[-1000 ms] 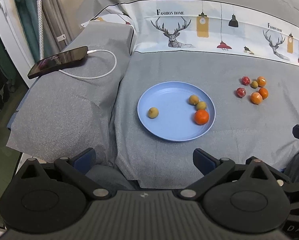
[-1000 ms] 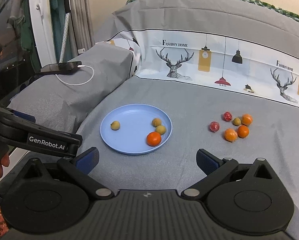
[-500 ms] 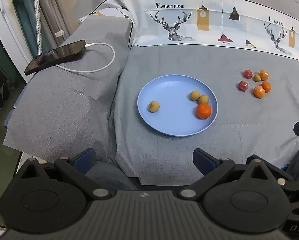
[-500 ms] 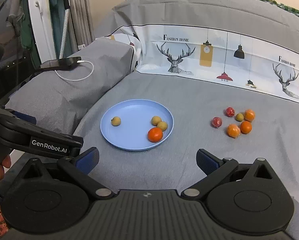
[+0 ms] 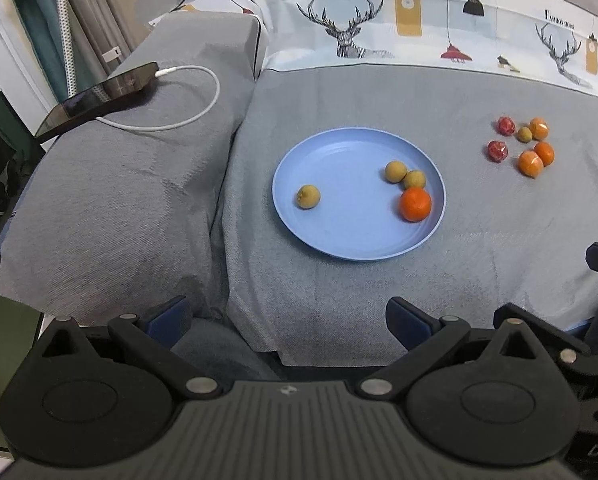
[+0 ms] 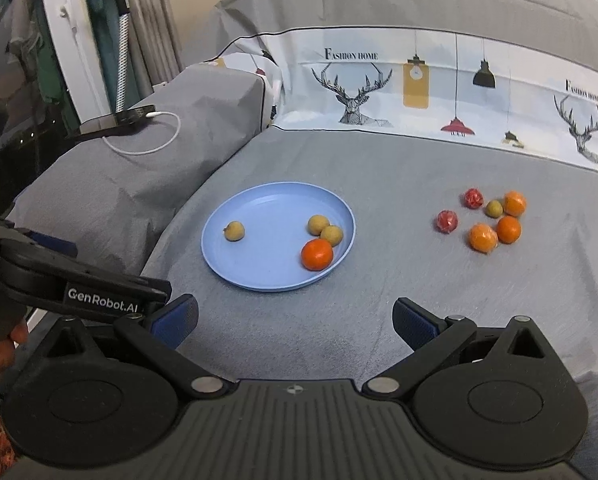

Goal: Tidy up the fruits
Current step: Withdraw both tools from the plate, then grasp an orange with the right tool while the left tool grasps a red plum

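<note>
A blue plate (image 5: pixel 339 240) (image 6: pixel 259 276) lies on the grey bed and holds an orange tangerine (image 5: pixel 415 205) (image 6: pixel 317 255) and three small tan fruits (image 5: pixel 308 197) (image 6: pixel 234 231). To its right on the cover lies a cluster: three tangerines (image 5: pixel 530 163) (image 6: pixel 483 237), two red fruits (image 5: pixel 497 151) (image 6: pixel 447 221) and one tan fruit (image 5: pixel 524 134) (image 6: pixel 494 208). My left gripper (image 5: pixel 287 318) is open and empty, near the bed's front edge. My right gripper (image 6: pixel 295 320) is open and empty, short of the plate.
A phone (image 5: pixel 99 98) (image 6: pixel 115 120) with a white charging cable (image 5: pixel 195 112) lies on the grey pillow at left. A printed deer-pattern sheet band (image 5: pixel 419 28) runs across the back. The left gripper's body (image 6: pixel 79 284) shows at left in the right wrist view.
Both grippers have moved slightly forward toward the bed, so the plate and fruits sit a little closer in view. Nothing was picked up or moved.
</note>
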`<state>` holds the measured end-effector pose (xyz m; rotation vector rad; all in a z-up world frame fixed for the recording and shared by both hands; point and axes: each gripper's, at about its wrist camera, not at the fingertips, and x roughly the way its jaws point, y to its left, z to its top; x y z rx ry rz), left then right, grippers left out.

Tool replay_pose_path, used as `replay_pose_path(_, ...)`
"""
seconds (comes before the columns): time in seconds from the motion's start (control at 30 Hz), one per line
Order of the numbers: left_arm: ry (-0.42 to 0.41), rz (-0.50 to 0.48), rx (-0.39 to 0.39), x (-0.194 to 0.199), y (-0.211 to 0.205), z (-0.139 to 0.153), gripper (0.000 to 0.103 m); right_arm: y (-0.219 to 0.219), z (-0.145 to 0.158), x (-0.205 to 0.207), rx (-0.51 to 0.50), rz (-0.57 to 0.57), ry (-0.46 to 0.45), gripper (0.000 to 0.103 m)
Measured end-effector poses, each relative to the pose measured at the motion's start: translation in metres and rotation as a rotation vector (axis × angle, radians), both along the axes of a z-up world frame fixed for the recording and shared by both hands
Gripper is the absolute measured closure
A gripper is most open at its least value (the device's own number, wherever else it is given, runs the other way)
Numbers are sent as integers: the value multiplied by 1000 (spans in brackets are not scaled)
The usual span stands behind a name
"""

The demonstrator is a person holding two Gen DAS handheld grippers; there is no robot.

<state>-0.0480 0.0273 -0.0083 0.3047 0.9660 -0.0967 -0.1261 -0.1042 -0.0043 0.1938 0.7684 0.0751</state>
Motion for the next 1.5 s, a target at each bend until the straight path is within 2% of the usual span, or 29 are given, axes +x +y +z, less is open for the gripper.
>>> replay_pose_path(0.17,34,-18,13,13,-15,-8,0,-17,-15,10,32,-56,22,1)
replay_pose_path(0.33,84,-46,1,34,-40,-18,0,-50,-35,18,47,-160,57,1)
replay_pose_path(0.53,116,-83,-13,60,-79,-29,0,-117,-55,32,-4,-362,40,1)
replay_pose_path(0.7,131,-119,-24,87,-117,-39,0,-188,-83,61,-42,-530,18,1)
replay_pose_path(0.77,132,-143,-35,100,-134,-45,0,-211,-102,77,-64,-546,11,1)
replay_pose_path(0.83,132,-160,-34,111,-150,-53,0,-229,-125,95,-81,-549,53,1)
replay_pose_path(0.97,134,-204,-15,135,-182,-70,0,-253,-158,123,-7,-505,103,1)
replay_pose_path(1.17,133,-260,7,167,-226,-97,0,-240,-172,153,-167,-376,52,2)
replay_pose_path(1.23,135,-279,5,174,-238,-105,0,-240,-168,152,-174,-348,20,18)
replay_pose_path(1.3,136,-297,-2,179,-250,-112,0,-243,-164,148,-182,-346,-6,57)
replay_pose_path(1.33,135,-304,-6,181,-255,-115,0,-247,-162,147,-187,-358,-14,66)
replay_pose_path(1.5,130,-360,-5,186,-277,-126,0,-286,-162,139,-182,-586,12,64)
